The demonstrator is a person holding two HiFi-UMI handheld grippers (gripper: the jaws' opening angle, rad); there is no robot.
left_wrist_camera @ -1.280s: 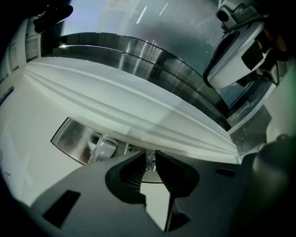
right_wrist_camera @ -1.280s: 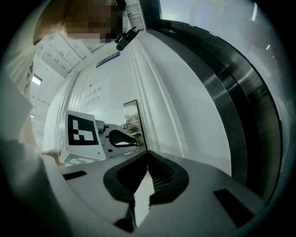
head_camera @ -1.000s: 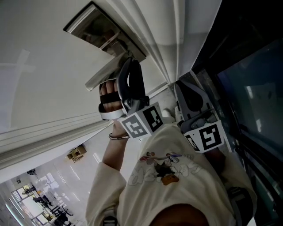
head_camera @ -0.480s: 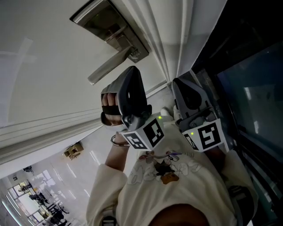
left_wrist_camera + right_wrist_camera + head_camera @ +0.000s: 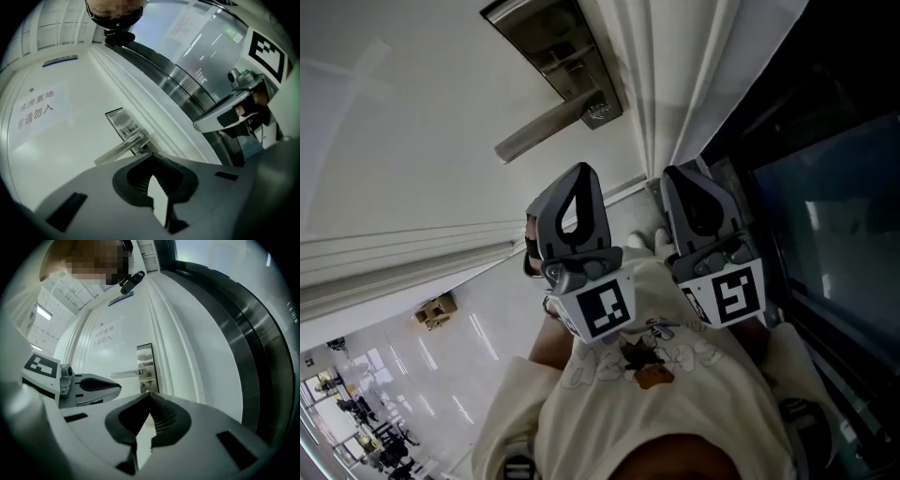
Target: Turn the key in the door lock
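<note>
Backed off from the door hardware, the left gripper (image 5: 580,171) now hangs short of the lever handle (image 5: 539,132), where a second ago it reached up to the lock plate (image 5: 551,45). Its jaws, apart then, have come together with nothing between them.

At the plate's lower end, just past the root of the lever, sits a small round lock cylinder (image 5: 598,112); whether a key is in it is too small to tell. In the left gripper view the plate (image 5: 118,122) and lever (image 5: 119,151) stand just beyond the closed tips, not touching them. The right gripper view shows them straight ahead and apart from its own tips.

The right gripper (image 5: 681,174) is held just beside the left one, level with it, its jaws also meeting at the tips and empty. Each carries its marker cube at the back, close to the person's cream sweatshirt (image 5: 647,384).

The plate is set in a white door (image 5: 403,141), which bears a sign in red characters (image 5: 36,108). A ribbed white frame (image 5: 661,84) runs beside the lock, with a dark glass panel (image 5: 834,206) beyond it.
</note>
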